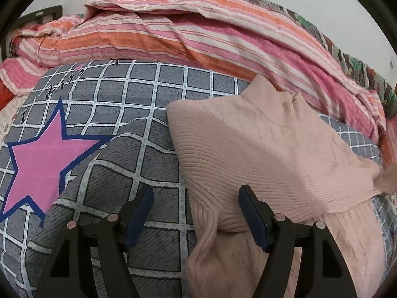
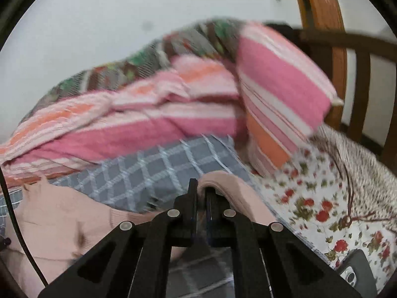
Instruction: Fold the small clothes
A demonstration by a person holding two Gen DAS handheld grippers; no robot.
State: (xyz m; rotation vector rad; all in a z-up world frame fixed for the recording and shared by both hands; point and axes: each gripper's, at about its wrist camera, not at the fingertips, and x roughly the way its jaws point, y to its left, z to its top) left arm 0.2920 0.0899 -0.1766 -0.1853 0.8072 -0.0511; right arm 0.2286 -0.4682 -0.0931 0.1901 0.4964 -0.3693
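Observation:
A pale pink knit sweater (image 1: 268, 149) lies on a grey checked sheet (image 1: 139, 104), its high collar toward the far side and its left part folded over the body. My left gripper (image 1: 196, 196) is open just above the sweater's near left edge, with one finger over the sheet and one over the knit. In the right wrist view my right gripper (image 2: 201, 186) is shut on a fold of the sweater (image 2: 233, 193) and holds it lifted. The rest of the sweater (image 2: 59, 218) lies at the lower left. The view is blurred.
A pink and orange striped quilt (image 1: 188, 34) is heaped along the far side. A striped pillow (image 2: 285, 87) leans against a wooden headboard (image 2: 332, 49). A floral sheet (image 2: 322, 198) and a dark phone (image 2: 352, 273) lie at the right. A pink star (image 1: 42, 159) marks the sheet.

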